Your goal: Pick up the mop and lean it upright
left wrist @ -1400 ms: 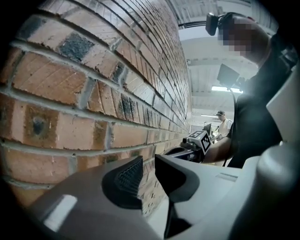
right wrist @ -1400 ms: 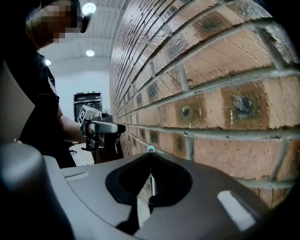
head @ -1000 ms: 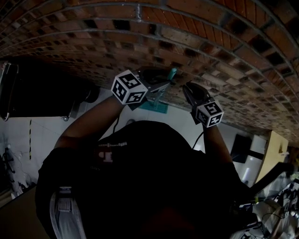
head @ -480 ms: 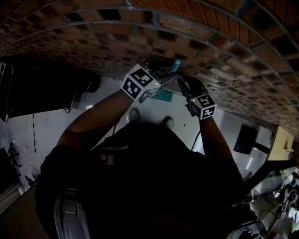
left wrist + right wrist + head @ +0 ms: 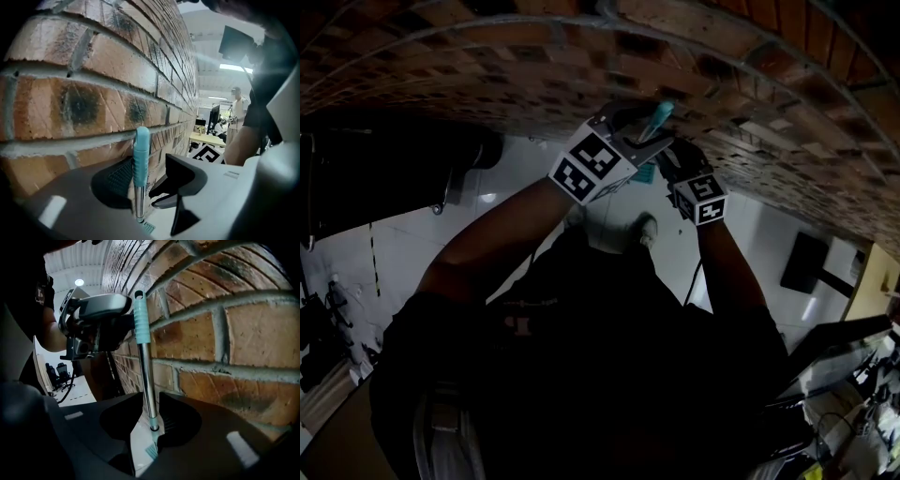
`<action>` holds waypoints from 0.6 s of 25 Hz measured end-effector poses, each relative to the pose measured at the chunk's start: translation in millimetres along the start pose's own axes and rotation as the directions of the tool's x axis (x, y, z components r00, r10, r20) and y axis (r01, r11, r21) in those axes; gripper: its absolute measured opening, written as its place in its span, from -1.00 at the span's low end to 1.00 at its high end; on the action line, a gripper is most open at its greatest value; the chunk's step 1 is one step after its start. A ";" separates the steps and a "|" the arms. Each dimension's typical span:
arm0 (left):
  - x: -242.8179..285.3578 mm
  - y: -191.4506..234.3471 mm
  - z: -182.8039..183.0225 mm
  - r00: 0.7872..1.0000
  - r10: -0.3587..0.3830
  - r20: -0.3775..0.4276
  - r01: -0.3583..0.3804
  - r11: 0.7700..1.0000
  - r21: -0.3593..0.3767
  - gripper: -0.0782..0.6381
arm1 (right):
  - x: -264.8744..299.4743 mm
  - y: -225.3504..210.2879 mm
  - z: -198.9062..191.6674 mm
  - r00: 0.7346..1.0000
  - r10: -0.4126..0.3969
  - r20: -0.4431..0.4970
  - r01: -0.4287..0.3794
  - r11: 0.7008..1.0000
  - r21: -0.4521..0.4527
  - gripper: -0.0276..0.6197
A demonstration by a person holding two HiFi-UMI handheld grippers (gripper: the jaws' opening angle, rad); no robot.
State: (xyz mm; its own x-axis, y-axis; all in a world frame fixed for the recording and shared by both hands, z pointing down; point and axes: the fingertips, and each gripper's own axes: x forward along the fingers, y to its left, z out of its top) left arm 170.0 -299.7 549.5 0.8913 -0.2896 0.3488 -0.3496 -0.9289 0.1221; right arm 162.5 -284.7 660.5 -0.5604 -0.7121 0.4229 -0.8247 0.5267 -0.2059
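Note:
The mop stands upright against the brick wall (image 5: pixel 487 56). Its teal grip (image 5: pixel 661 114) tops a bare metal shaft (image 5: pixel 147 380), and the teal mop head (image 5: pixel 151 451) rests on the floor below. My left gripper (image 5: pixel 642 131) is at the grip (image 5: pixel 141 154). Its jaws have just been opening and stand wide, the grip close to the left pad (image 5: pixel 119 180) and well off the other. My right gripper (image 5: pixel 664 157) is lower, around the shaft. Its jaws (image 5: pixel 151 420) have just been opening, and the shaft stands loose in the narrow gap.
A dark cabinet (image 5: pixel 384 178) stands at the wall to the left on pale floor (image 5: pixel 412 253). The person's shoe (image 5: pixel 647 225) is near the mop's foot. Desks and a standing person (image 5: pixel 236 105) show far along the wall, and office chairs (image 5: pixel 58 373) the other way.
Both grippers have drawn closer together at the wall. The teal end of the handle now sticks out past the left gripper.

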 end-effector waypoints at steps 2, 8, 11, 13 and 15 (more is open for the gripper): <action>1.5 0.9 0.4 1.000 0.022 0.011 -0.022 1.000 0.014 -0.22 | 6.7 -1.4 -5.4 1.000 -0.009 0.002 0.009 1.000 0.013 -0.53; 4.6 4.7 -0.3 0.993 0.112 0.041 -0.115 0.992 0.055 -0.32 | 21.9 -1.3 -13.4 1.000 -0.027 0.010 0.027 0.999 0.020 -0.52; 5.3 10.3 -1.1 0.988 0.143 0.055 -0.146 0.987 0.061 -0.46 | 30.8 -4.4 -18.6 0.999 -0.048 0.005 0.048 0.999 0.015 -0.49; 5.1 11.5 -0.8 0.987 0.149 0.063 -0.153 0.986 0.069 -0.49 | 36.3 -2.7 -16.8 0.998 -0.058 0.004 0.058 0.998 0.007 -0.50; 4.9 11.4 -0.8 0.986 0.151 0.066 -0.155 0.985 0.068 -0.49 | 41.7 -0.5 -19.6 0.998 -0.062 -0.005 0.062 0.998 -0.009 -0.55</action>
State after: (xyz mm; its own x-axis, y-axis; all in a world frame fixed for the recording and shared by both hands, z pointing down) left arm 170.1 -311.5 553.3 0.8456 -0.4411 0.3007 -0.4632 -0.8863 0.0026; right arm 141.1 -305.5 695.5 -0.5076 -0.7410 0.4396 -0.8572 0.4855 -0.1717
